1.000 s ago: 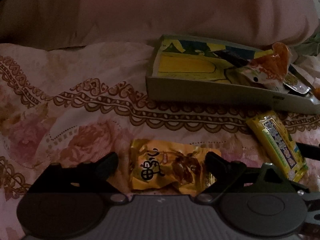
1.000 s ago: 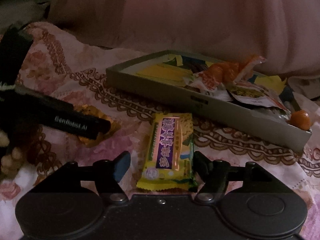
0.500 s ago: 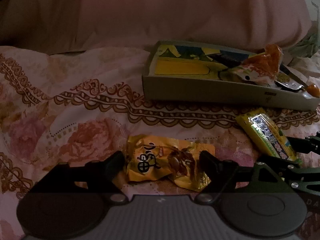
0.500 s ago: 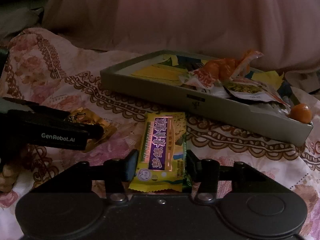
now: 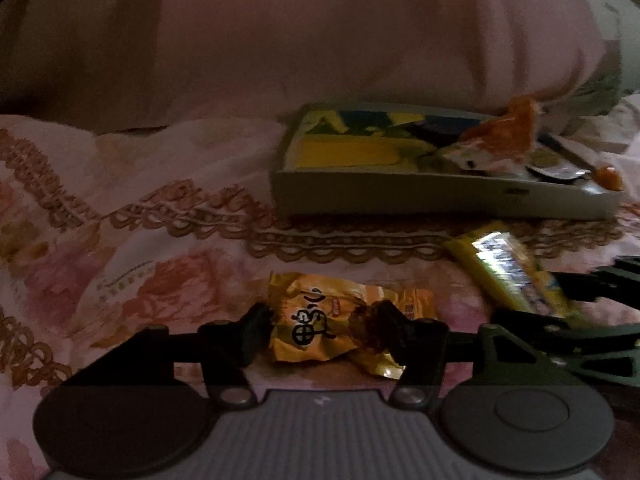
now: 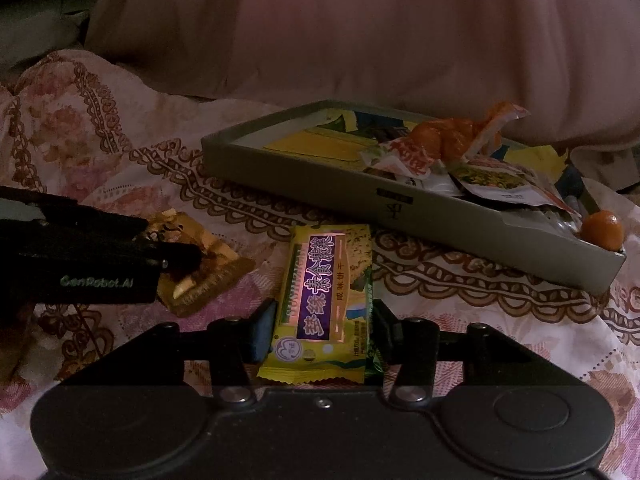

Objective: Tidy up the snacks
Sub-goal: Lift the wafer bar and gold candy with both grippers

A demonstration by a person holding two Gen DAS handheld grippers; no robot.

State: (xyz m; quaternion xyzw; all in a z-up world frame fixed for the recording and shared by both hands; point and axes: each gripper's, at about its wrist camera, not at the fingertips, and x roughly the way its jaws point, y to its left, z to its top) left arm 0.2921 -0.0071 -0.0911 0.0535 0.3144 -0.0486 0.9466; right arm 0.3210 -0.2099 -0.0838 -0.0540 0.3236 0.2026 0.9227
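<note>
Floral bedspread [image 6: 120, 148] carried everything, with the grey tray [image 6: 400, 216] as the landmark, already part-filled with wrappers at its right end. In front of the tray, on its near side, lay two loose snacks. The orange-yellow packet [image 5: 320, 320] sat well in front of the tray's left end, between the jaws of the left gripper [image 5: 324, 330], which were closing; the pads appeared to touch its crumpled ends, though the dim, blurred view left it uncertain whether they pressed yet. The yellow biscuit bar [image 6: 328, 300] lay just in front of the tray's long wall, its near end between the jaws of the right gripper [image 6: 324, 332], about half closed and seemingly seated on both long edges.

The step in hand looked like a paired pick-up, each hand taking one snack. The next move would call for a firm pinch on both, a lift clear of the bedspread, and a carry over the tray's wall to its emptier left half.
</note>
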